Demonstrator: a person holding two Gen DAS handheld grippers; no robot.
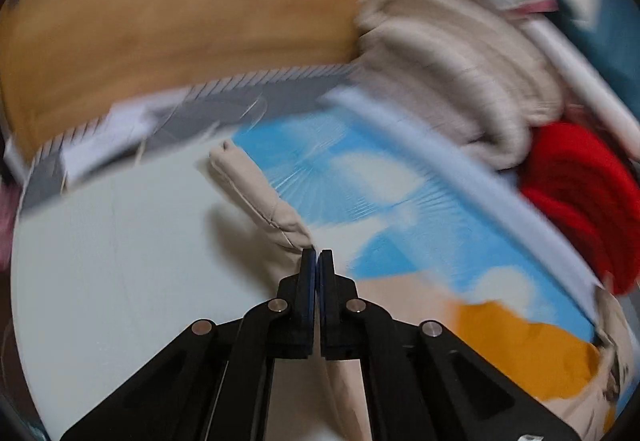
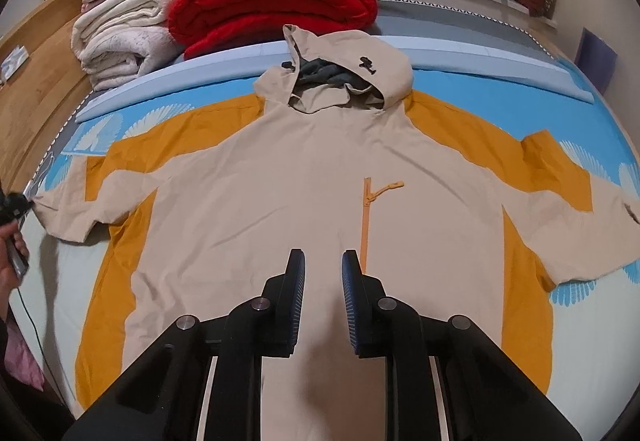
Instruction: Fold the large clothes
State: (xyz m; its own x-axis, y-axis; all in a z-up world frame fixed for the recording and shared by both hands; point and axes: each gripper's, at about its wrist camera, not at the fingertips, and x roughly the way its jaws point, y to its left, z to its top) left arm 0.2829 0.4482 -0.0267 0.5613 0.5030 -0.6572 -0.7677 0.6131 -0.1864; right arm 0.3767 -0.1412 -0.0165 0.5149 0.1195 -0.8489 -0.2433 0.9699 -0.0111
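A beige-and-mustard hooded jacket (image 2: pixel 320 177) lies spread flat, front up, on a bed (image 2: pixel 500 89), hood (image 2: pixel 340 77) toward the stacked red blanket (image 2: pixel 272 1) and cream blankets (image 2: pixel 120 41) at the far edge, hem toward the right-wrist camera. Its body runs along that hood-to-hem line; the outstretched sleeves make the longer axis, crossing the bed from side to side. The left tongs (image 1: pixel 317 261) are closed on the cuff end of the left sleeve (image 1: pixel 256 197); the blurred view suggests, but cannot confirm, a firm pinch. The right tongs (image 2: pixel 323 265) hover narrowly parted over the lower front beside the orange zip (image 2: pixel 366 225), with no cloth between them. The step in hand appears to be folding the left sleeve inward. To do it well, carry the cuff low and straight across the chest, keep the sleeve untwisted, crease at the shoulder seam, and let the right tongs steady the body against dragging.
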